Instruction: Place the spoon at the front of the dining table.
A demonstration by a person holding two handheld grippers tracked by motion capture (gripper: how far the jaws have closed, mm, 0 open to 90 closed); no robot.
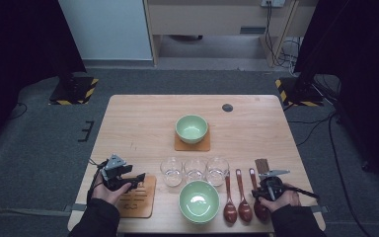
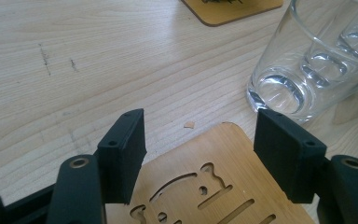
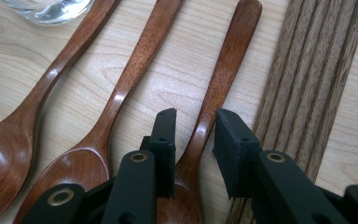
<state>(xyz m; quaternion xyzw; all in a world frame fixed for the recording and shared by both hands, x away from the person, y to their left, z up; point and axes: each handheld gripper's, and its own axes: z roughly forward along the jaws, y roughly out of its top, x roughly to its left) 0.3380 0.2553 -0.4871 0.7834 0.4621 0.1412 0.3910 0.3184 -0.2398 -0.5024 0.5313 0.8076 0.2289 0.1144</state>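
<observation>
Right gripper (image 3: 193, 122) straddling the rightmost wooden spoon (image 3: 223, 70) near the table's (image 1: 138, 118) front right corner.
Jaws flank the handle, gap visible, not yet pinching; next, closing squarely clear of the chopsticks (image 3: 307, 79). Left gripper (image 2: 200, 140) hangs released over the cut-out coaster (image 2: 214, 186).

Soft, even light; dark surroundings

Two green bowls (image 1: 191, 128), three glasses (image 1: 195, 169), chopsticks (image 1: 261, 165)
</observation>
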